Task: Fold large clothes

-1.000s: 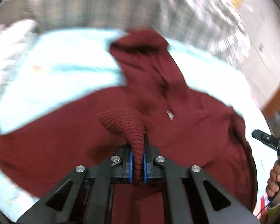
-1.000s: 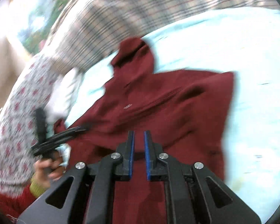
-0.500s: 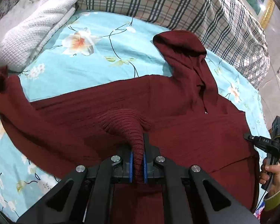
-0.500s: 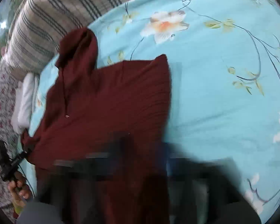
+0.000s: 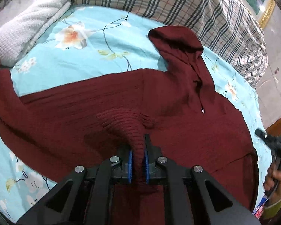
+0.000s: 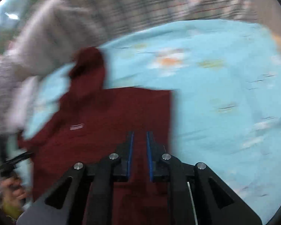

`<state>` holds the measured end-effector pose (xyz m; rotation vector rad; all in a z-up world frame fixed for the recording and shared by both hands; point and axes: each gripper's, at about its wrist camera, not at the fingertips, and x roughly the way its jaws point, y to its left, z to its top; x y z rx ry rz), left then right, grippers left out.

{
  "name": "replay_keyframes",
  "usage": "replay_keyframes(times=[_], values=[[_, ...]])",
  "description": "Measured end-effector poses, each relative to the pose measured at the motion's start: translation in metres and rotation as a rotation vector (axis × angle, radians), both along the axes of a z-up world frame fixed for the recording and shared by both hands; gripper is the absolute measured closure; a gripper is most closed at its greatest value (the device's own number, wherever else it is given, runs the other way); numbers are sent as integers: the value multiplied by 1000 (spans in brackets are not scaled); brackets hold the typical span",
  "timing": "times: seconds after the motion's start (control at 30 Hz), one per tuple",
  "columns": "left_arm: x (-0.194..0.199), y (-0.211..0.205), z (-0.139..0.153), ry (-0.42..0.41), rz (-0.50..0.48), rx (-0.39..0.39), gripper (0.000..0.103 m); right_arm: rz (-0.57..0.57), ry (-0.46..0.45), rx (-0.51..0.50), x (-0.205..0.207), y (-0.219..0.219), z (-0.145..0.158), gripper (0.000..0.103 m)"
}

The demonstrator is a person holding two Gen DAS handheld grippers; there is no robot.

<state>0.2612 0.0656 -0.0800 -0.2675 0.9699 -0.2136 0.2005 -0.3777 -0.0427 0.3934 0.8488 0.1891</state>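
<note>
A dark red knit hoodie (image 5: 178, 123) lies spread on a light blue floral bedsheet (image 5: 88, 43), hood toward the plaid cover. My left gripper (image 5: 138, 150) is shut on the ribbed cuff of a sleeve (image 5: 125, 123) that curls up over the hoodie's body. My right gripper (image 6: 140, 140) hovers above the hoodie (image 6: 106, 123) near its straight right edge, with a narrow gap between its fingers and nothing in it. That view is blurred. The right gripper also shows at the right edge of the left wrist view (image 5: 267, 138).
A plaid cover (image 5: 178, 1) runs along the far side of the bed. A folded white towel (image 5: 26, 22) lies at the far left. The other sleeve stretches out to the left (image 5: 1, 86). Bare sheet (image 6: 224, 97) lies right of the hoodie.
The left gripper keeps hold of the cuff and has barely moved. The right gripper has swung fast, its view now level over the hoodie's right part.
</note>
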Motion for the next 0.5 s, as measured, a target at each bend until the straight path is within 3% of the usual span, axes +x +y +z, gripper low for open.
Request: replay_keyframes(times=[0.07,0.17,0.23,0.37,0.5], values=[[-2,2,1,2,8,6,91,66,59,-2,5,18,-17,84],[-10,16,8,-20,39,35,85,32,156,-65,12,21,-46,85],[-17,35,10,-21,75,39,85,1,154,3,6,8,-49,85],[-35,91,16,-27,201,22,85,1,110,10,-7,8,-31,84],[-51,153,23,-40,354,-32,67,56,70,34,-24,26,-16,82]])
